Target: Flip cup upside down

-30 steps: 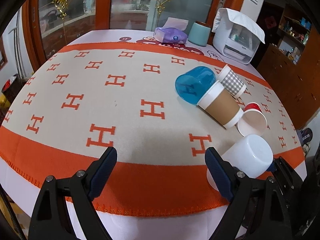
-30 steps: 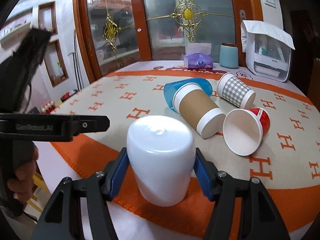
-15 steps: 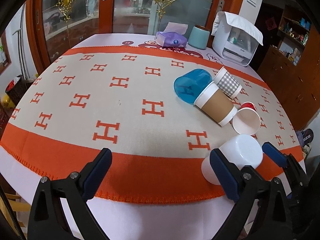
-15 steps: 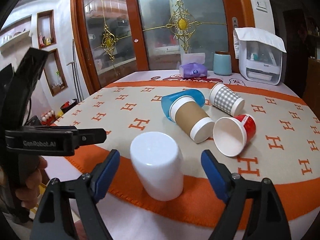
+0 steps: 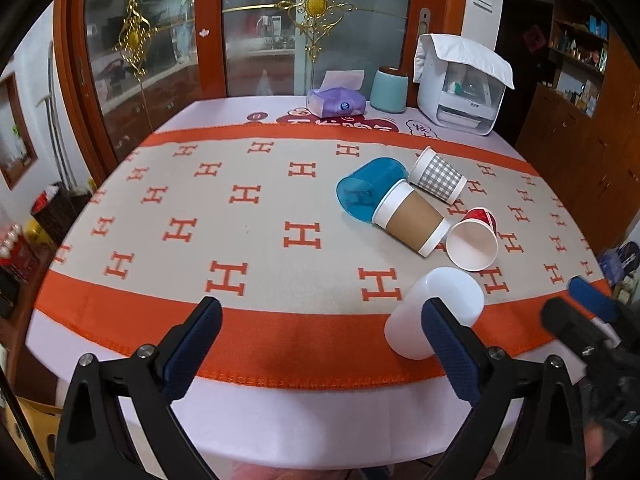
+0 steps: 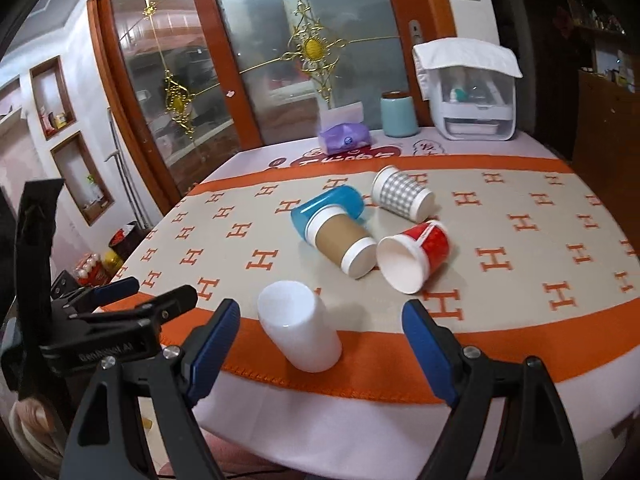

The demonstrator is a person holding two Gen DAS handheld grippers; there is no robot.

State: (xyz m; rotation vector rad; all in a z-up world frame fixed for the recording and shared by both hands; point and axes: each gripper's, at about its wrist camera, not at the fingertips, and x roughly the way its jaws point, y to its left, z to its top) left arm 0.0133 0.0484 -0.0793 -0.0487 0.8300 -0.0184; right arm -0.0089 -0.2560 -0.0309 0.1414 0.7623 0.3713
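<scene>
A white plastic cup (image 6: pixel 298 326) stands upside down on the orange border of the tablecloth near the front edge; it also shows in the left wrist view (image 5: pixel 436 312). My right gripper (image 6: pixel 320 344) is open and empty, drawn back from the cup, with the cup ahead between its fingers. My left gripper (image 5: pixel 320 344) is open and empty over the front edge, with the cup just behind its right finger. A blue cup (image 5: pixel 368 192), a brown sleeved cup (image 5: pixel 412 222), a checked cup (image 5: pixel 438 180) and a red cup (image 5: pixel 474 240) lie on their sides further back.
A purple tissue pack (image 5: pixel 336 102), a teal canister (image 5: pixel 388 90) and a white appliance (image 5: pixel 464 88) stand at the table's far edge (image 5: pixel 240 102). Glass doors stand behind. The left gripper shows at the left in the right wrist view (image 6: pixel 100 328).
My right gripper has opened, let go of the white cup and drawn back. The cup stays upside down on the cloth. My left gripper has also pulled back.
</scene>
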